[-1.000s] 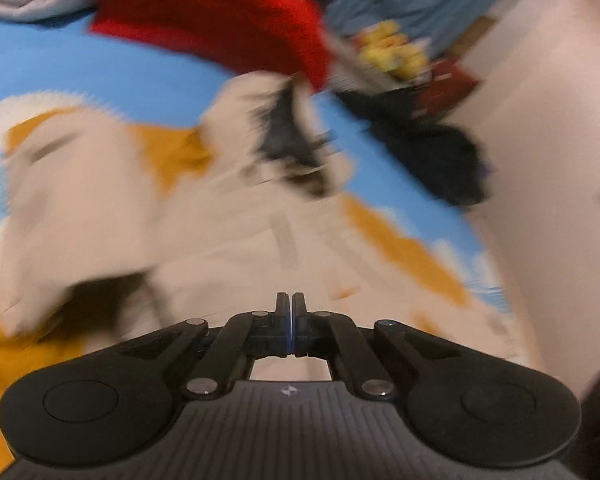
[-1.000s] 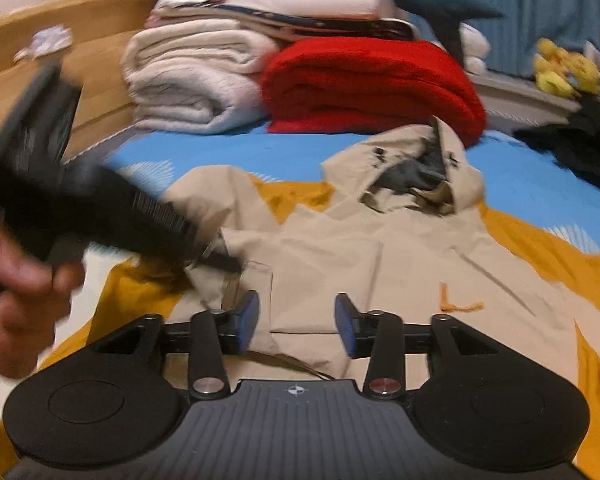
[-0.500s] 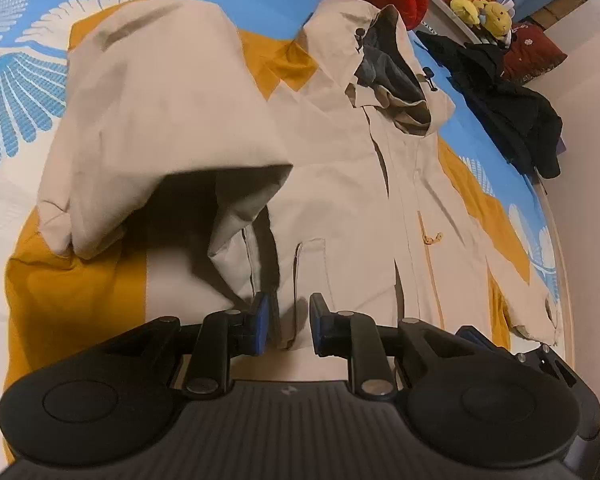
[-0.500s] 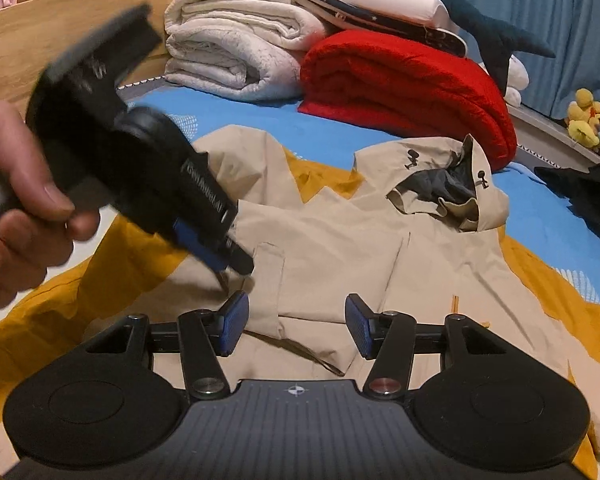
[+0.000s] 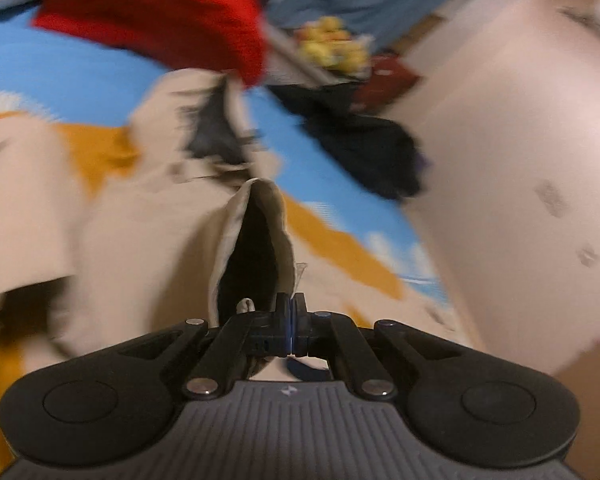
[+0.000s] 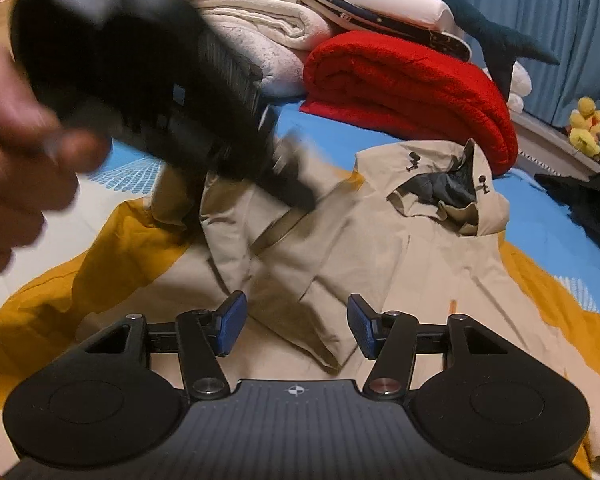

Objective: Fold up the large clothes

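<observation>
1. Jacket (image 6: 380, 248), beige and hooded, lies spread front-up on the blue-and-orange bedspread (image 6: 112, 236); its hood (image 6: 440, 184) sits toward 1 o'clock in my right wrist view, dark lining showing.
2. My left gripper (image 5: 290, 308) is clamped tight on a fold of the jacket's fabric: a sleeve cuff (image 5: 256, 240) stands up right ahead of the tips at 12 o'clock, its dark opening facing the camera.
3. From the right wrist view I see that same left gripper (image 6: 300, 196) blurred at 10 o'clock, carried by a hand (image 6: 16, 184), its tips down on the sleeve over the jacket's chest.
4. My right gripper (image 6: 296, 324) has its jaws apart, and they have just been widening; nothing is pinched, though a folded lower edge of the jacket lies beneath the gap between the blue pads (image 6: 232, 320).
5. Behind the jacket, at 12 o'clock, sits a rolled red blanket (image 6: 412, 92) with white folded blankets (image 6: 268, 28) beside it at 11.
6. Yellow plush toys (image 6: 592, 128) sit at 3 o'clock, with dark clothing (image 6: 584, 200) just below them.
</observation>
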`<control>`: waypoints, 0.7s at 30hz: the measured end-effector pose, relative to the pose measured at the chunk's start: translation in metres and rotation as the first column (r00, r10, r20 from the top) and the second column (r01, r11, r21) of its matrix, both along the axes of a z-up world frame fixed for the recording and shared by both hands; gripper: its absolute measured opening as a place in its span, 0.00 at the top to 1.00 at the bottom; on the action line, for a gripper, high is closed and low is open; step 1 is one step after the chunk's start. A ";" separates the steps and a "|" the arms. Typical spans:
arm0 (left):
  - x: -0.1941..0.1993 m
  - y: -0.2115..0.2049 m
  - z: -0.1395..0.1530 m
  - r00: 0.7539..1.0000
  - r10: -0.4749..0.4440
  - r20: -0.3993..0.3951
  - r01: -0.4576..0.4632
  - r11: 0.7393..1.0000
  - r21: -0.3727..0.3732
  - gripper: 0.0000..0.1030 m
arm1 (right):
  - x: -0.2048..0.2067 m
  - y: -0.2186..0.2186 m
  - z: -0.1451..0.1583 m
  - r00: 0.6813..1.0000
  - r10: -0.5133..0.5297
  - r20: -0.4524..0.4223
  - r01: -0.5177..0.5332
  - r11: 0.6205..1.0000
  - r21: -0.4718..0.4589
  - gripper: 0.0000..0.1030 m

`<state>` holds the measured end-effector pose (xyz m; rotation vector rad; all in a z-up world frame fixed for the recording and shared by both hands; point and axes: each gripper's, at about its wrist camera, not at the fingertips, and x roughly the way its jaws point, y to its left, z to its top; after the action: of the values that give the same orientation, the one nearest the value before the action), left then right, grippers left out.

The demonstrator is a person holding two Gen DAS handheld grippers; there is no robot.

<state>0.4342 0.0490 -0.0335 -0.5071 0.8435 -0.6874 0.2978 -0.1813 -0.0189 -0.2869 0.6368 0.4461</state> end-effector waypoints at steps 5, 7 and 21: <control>-0.011 -0.023 0.007 0.992 -0.113 0.056 0.115 0.993 -0.028 1.00 | -0.001 0.000 -0.001 0.997 -0.035 0.070 0.040 0.997 -0.066 0.41; -0.014 -0.029 0.008 0.987 -0.145 0.065 0.147 0.988 -0.039 1.00 | -0.003 0.000 0.000 0.994 -0.045 0.103 0.054 0.995 -0.084 0.44; 0.019 0.045 -0.004 0.917 0.379 0.126 -0.399 0.853 0.336 0.64 | 0.046 -0.139 0.031 0.787 -0.611 0.080 0.576 0.775 0.259 0.90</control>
<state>0.4535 0.0942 -0.0378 -0.3129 0.7601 -0.1640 0.3435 -0.3202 0.0125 0.1039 0.4798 -0.1266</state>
